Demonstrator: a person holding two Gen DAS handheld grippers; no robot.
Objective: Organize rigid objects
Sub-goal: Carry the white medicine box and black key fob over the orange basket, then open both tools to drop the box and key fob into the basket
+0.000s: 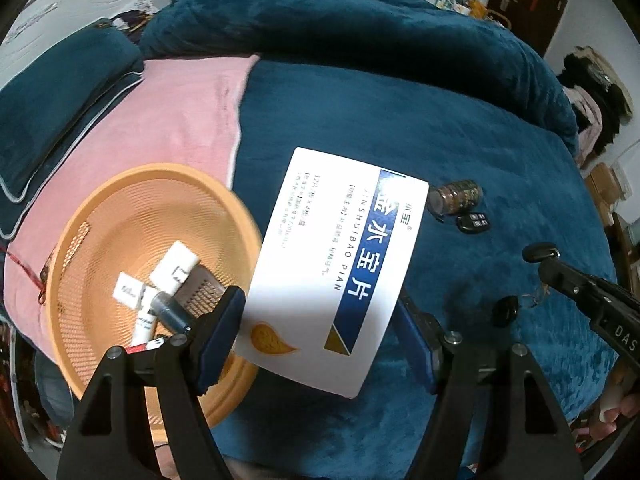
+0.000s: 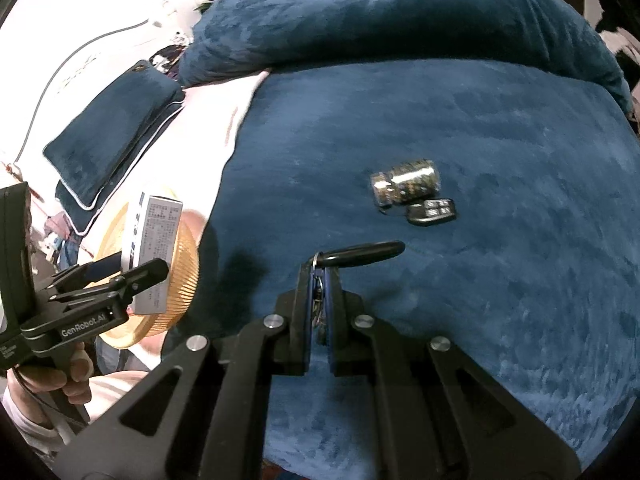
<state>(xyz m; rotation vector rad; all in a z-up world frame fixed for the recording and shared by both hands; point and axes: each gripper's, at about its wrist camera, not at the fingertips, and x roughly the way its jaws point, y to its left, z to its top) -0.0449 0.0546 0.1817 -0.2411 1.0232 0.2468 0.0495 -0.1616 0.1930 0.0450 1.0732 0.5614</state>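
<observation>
My left gripper [image 1: 320,320] is shut on a white medicine box [image 1: 332,268] with a blue band, held in the air by the right rim of an orange mesh basket [image 1: 120,200]. Several small white boxes and a dark tube [image 1: 170,312] lie in that basket. The right wrist view shows the same box [image 2: 156,232] above the basket [image 2: 184,280]. My right gripper [image 2: 318,276] is shut on a bunch of keys, and a black key [image 2: 360,254] sticks out past its tips. A small jar [image 2: 408,186] and a black remote fob [image 2: 432,212] lie together on the blue blanket.
The basket rests on a pink sheet [image 1: 160,120]. A blue pillow [image 1: 52,112] lies at the far left. A rolled blue duvet [image 2: 400,20] runs across the back. A hand [image 2: 60,376] grips the left tool's handle. Clutter lines the right bed edge.
</observation>
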